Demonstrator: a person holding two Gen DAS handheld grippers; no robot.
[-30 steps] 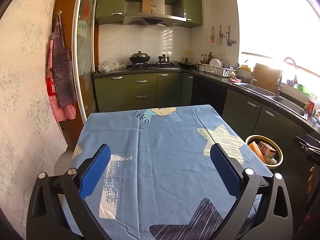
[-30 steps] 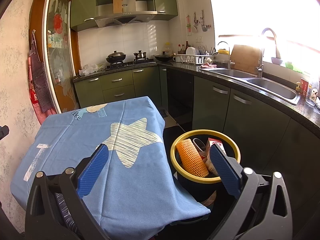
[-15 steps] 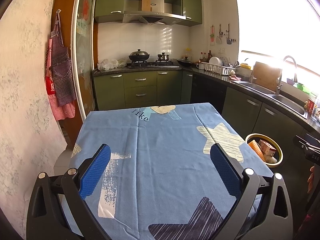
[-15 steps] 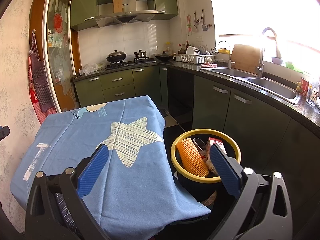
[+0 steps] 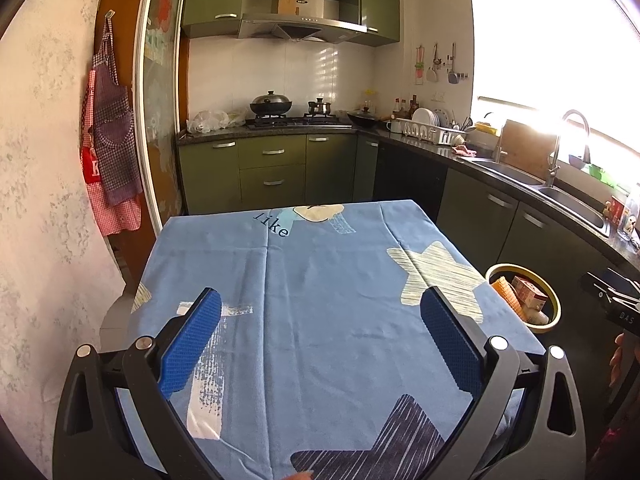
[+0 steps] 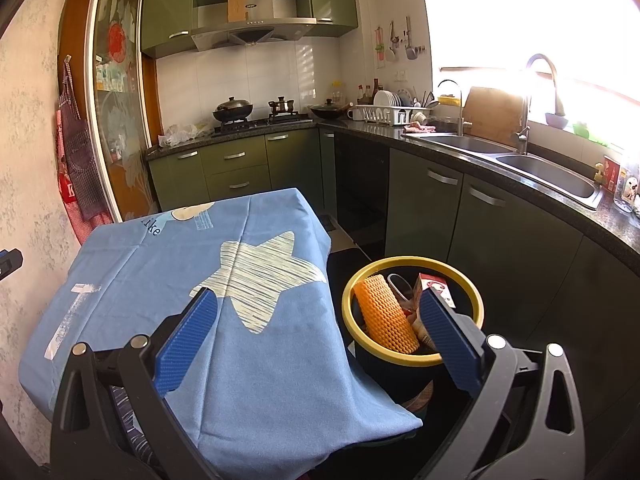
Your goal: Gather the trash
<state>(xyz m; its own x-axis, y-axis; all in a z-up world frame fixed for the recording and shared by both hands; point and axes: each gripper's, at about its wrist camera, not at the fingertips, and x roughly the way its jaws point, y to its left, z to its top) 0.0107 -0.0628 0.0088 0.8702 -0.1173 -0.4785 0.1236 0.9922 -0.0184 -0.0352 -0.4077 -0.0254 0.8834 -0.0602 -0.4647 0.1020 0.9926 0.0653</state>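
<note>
A dark bin with a yellow rim (image 6: 476, 300) stands on the floor right of the table; it also shows in the left wrist view (image 5: 554, 300). It holds an orange foam net (image 6: 386, 314), a red and white carton (image 6: 436, 286) and other scraps. My left gripper (image 5: 320, 320) is open and empty over the table's blue star-print cloth (image 5: 312, 280). My right gripper (image 6: 318, 320) is open and empty, held above the table's right corner and the bin. The cloth (image 6: 180, 264) has no trash on it.
Green cabinets and a dark counter with a sink (image 6: 548, 174) run along the right and back. A stove with pots (image 5: 276, 108) is at the back. Aprons (image 5: 110, 136) hang on the left wall. A dark floor strip lies between table and cabinets.
Both grippers have drawn back a little and risen; the table and bin sit slightly farther away. Both stay open and empty.
</note>
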